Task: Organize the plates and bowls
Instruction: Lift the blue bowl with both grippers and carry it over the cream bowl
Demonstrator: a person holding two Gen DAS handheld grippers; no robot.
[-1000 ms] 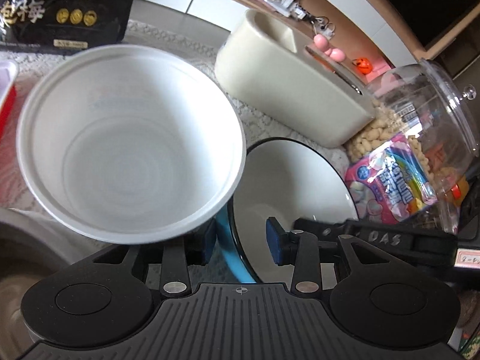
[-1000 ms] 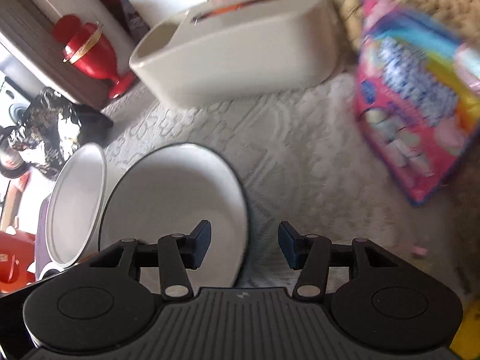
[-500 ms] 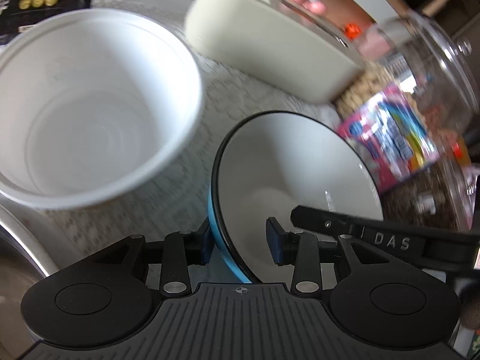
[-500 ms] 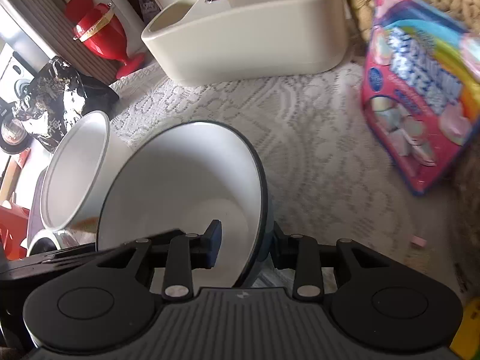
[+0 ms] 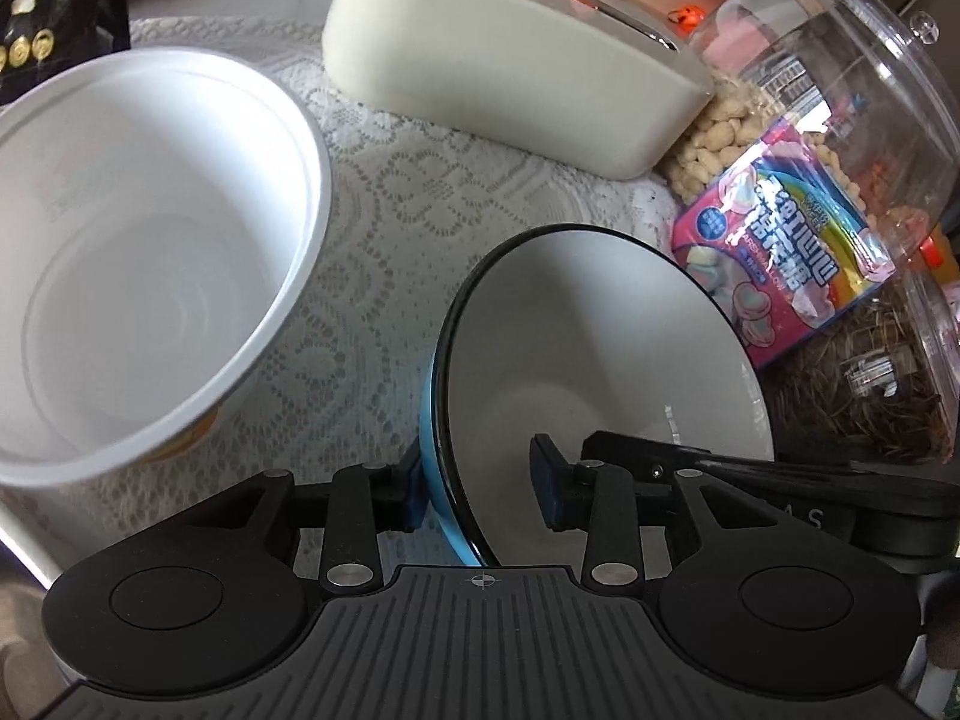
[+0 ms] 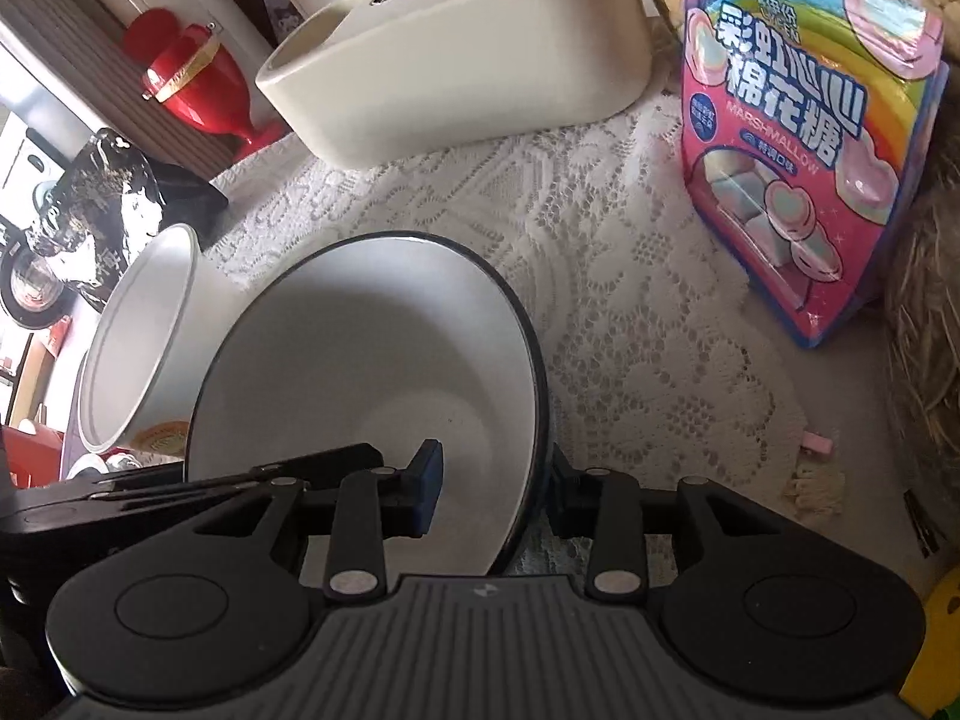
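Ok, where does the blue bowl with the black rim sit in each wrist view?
Left wrist: blue bowl lower centre-right, its left rim between the left claw fingers.
Right wrist: blue bowl lower centre-left, its right rim between the right claw fingers.
Shared landmark: marshmallow bag.

The left tool [image 5: 477, 495] has its two blue-padded fingers spread apart, one at 9 o'clock and one at 3 o'clock of its own view. The right tool [image 6: 495, 495] is spread likewise. Each tool's dark body reaches into the other's view, from opposite sides.
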